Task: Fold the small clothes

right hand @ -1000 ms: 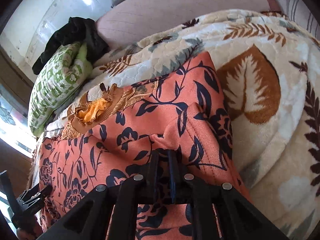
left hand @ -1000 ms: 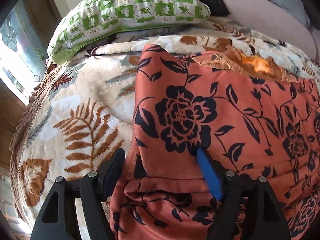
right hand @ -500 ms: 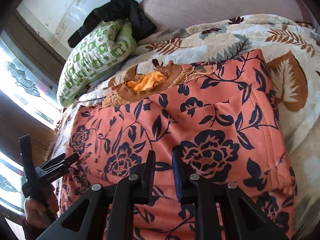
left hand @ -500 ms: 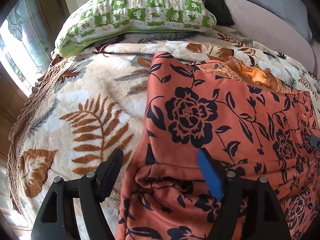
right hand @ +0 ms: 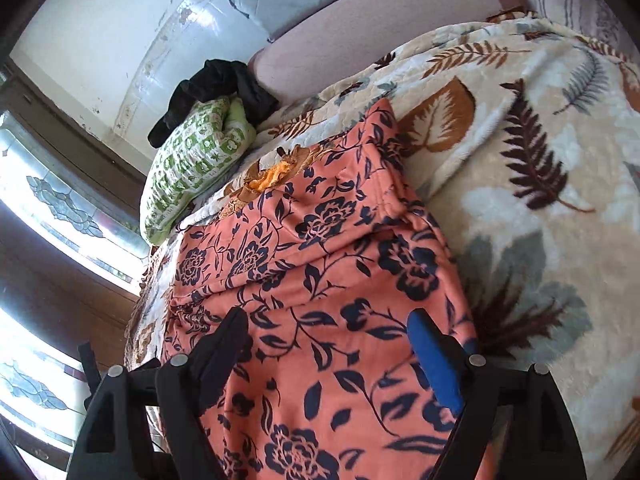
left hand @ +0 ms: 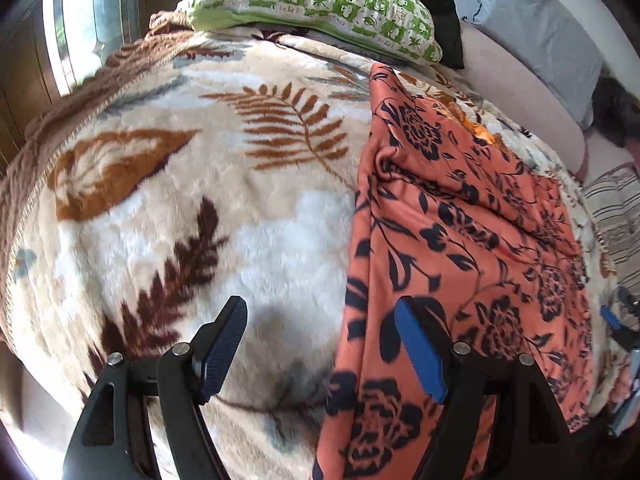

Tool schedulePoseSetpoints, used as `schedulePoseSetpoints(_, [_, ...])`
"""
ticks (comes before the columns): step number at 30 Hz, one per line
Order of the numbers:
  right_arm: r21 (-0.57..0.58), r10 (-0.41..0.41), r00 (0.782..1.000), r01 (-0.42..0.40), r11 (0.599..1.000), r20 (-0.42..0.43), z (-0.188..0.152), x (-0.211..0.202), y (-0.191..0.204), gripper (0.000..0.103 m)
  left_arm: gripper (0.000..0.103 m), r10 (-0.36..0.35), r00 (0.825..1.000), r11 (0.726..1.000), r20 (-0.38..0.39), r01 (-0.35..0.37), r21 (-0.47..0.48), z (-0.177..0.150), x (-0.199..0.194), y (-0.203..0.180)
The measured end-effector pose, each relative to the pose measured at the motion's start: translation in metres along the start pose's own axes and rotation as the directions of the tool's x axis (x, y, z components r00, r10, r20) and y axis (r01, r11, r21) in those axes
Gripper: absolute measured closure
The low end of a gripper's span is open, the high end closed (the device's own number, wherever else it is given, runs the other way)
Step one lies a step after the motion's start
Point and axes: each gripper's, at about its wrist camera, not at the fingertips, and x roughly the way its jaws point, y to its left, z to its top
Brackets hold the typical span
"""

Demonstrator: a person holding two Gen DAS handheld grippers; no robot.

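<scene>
Left wrist view: saw the left hand-held gripper (left hand: 320,344) spread wide, nothing between its blue-padded fingers (left hand: 420,356), hanging over a plush cream blanket (left hand: 192,216) printed with brown leaves. Found the orange floral garment (left hand: 460,248), soft and creased, folded flat on the blanket, right of the gripper. Noted a green-checked pillow (left hand: 320,4) beyond the garment.

Right wrist view: caught the right hand-held gripper (right hand: 326,344) with jaws opening, wide apart above the garment (right hand: 340,280), pads clear of the cloth. Spotted the pillow (right hand: 192,160) past the garment's far end, dark cloth (right hand: 212,92) heaped on it. Read no writing.
</scene>
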Motion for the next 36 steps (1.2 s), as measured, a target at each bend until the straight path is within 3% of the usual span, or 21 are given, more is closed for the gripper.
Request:
schedulePoseSetpoints(2, [0.048, -0.005, 1.000, 0.004, 0.999, 0.007, -0.009, -0.015, -0.019, 0.019, 0.026, -0.075, 0.997, 0.997, -0.023, 0.075, -0.029, -0.014, -0.008, 0.008])
schedulePoseSetpoints(8, [0.152, 0.007, 0.999, -0.002, 0.988, -0.033, -0.036, -0.040, -0.060, 0.021, 0.028, -0.150, 0.983, 0.989, -0.101, 0.148, -0.030, -0.038, -0.021, -0.001])
schedulePoseSetpoints(9, [0.155, 0.001, 0.999, 0.006, 0.988, -0.046, -0.040, -0.040, -0.063, 0.021, 0.038, -0.142, 0.982, 0.990, -0.122, 0.141, -0.017, -0.040, -0.020, -0.005])
schedulePoseSetpoints(10, [0.157, -0.006, 0.998, 0.015, 0.988, -0.057, -0.043, -0.041, -0.065, 0.022, 0.053, -0.118, 0.983, 0.993, -0.142, 0.120, 0.006, -0.041, -0.017, -0.010])
schedulePoseSetpoints(12, [0.165, -0.013, 0.997, 0.024, 0.986, -0.072, -0.049, -0.041, -0.068, 0.022, 0.066, -0.073, 0.979, 0.996, -0.190, 0.079, 0.029, -0.048, -0.009, -0.014])
schedulePoseSetpoints(14, [0.171, -0.015, 0.997, 0.027, 0.985, -0.071, -0.053, -0.043, -0.070, 0.022, 0.066, -0.052, 0.975, 0.998, -0.218, 0.059, 0.024, -0.054, -0.003, -0.018])
schedulePoseSetpoints(19, [0.198, -0.036, 0.995, 0.055, 0.979, -0.098, -0.061, -0.042, -0.074, 0.022, 0.052, -0.010, 0.976, 0.999, -0.219, 0.019, 0.038, -0.059, -0.002, -0.030])
schedulePoseSetpoints(22, [0.208, -0.048, 0.988, 0.078, 0.975, -0.144, -0.066, -0.034, -0.074, 0.022, 0.053, 0.022, 0.978, 0.995, -0.209, 0.000, 0.102, -0.063, 0.003, -0.042])
schedulePoseSetpoints(23, [0.201, -0.052, 0.988, 0.081, 0.976, -0.147, -0.067, -0.033, -0.071, 0.022, 0.056, 0.027, 0.979, 0.994, -0.203, -0.005, 0.109, -0.063, 0.003, -0.044])
schedulePoseSetpoints(25, [0.195, -0.043, 0.987, 0.074, 0.978, -0.158, -0.070, -0.031, -0.067, 0.023, 0.091, 0.003, 0.979, 0.994, -0.206, 0.020, 0.111, -0.064, 0.003, -0.047])
schedulePoseSetpoints(26, [0.201, -0.025, 0.986, 0.058, 0.978, -0.166, -0.073, -0.030, -0.067, 0.028, 0.095, -0.031, 0.977, 0.993, -0.209, 0.053, 0.103, -0.064, 0.002, -0.050])
schedulePoseSetpoints(31, [0.226, 0.087, 0.972, -0.037, 0.974, -0.217, -0.089, -0.021, -0.057, 0.053, 0.093, -0.047, 0.979, 0.986, -0.198, 0.077, 0.147, -0.063, 0.002, -0.062])
schedulePoseSetpoints(32, [0.227, 0.090, 0.971, -0.039, 0.973, -0.221, -0.091, -0.020, -0.055, 0.055, 0.089, -0.042, 0.977, 0.990, -0.208, 0.069, 0.127, -0.062, 0.005, -0.060])
schedulePoseSetpoints(33, [0.228, 0.076, 0.971, -0.023, 0.973, -0.227, -0.093, -0.018, -0.055, 0.054, 0.072, -0.046, 0.972, 0.993, -0.231, 0.071, 0.099, -0.060, 0.010, -0.057])
schedulePoseSetpoints(34, [0.223, 0.055, 0.970, -0.001, 0.975, -0.235, -0.093, -0.017, -0.055, 0.057, 0.063, -0.082, 0.967, 0.992, -0.242, 0.102, 0.070, -0.059, 0.012, -0.054])
schedulePoseSetpoints(36, [0.206, 0.039, 0.969, 0.012, 0.978, -0.243, -0.094, -0.017, -0.052, 0.054, 0.058, -0.103, 0.965, 0.990, -0.242, 0.122, 0.068, -0.059, 0.012, -0.056])
